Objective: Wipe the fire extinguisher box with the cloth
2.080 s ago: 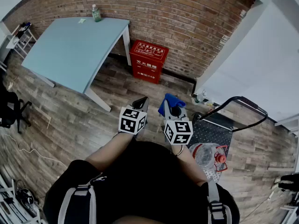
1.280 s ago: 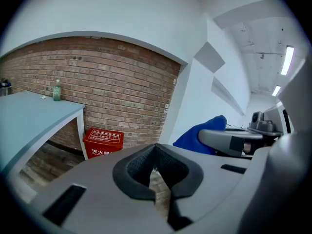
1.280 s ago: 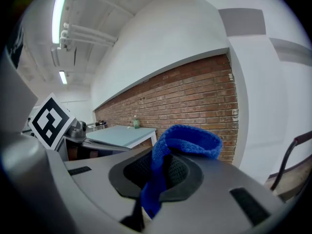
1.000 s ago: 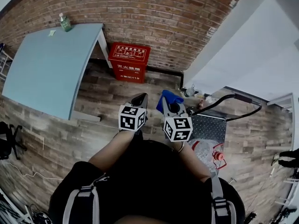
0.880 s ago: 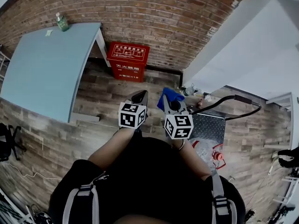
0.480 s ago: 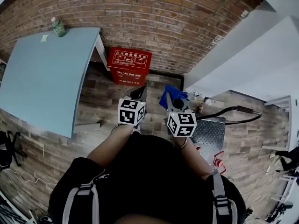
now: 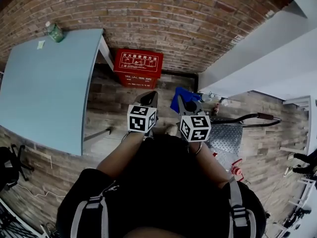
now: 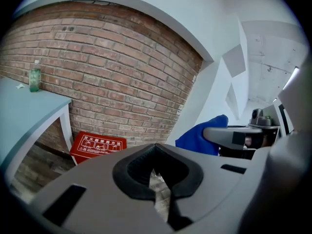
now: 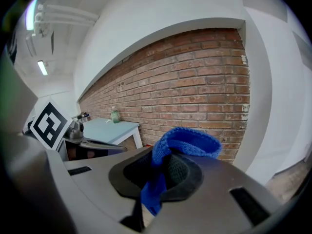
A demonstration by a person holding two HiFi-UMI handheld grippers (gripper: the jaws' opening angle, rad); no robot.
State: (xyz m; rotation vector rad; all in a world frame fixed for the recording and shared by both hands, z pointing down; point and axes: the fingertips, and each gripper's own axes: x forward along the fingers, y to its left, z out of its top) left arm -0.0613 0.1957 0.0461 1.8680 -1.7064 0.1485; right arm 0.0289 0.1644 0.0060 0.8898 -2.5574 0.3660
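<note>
The right gripper has its jaws closed on a blue cloth, which bunches above the pads and hangs down between them. A brick wall runs far behind. At far left stands a light blue table bearing a green bottle.

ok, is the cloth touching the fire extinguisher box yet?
Apart. Head view: the cloth, clamped in the right tongs, sits clear of the fire extinguisher box, with bare floor showing between them.
</note>
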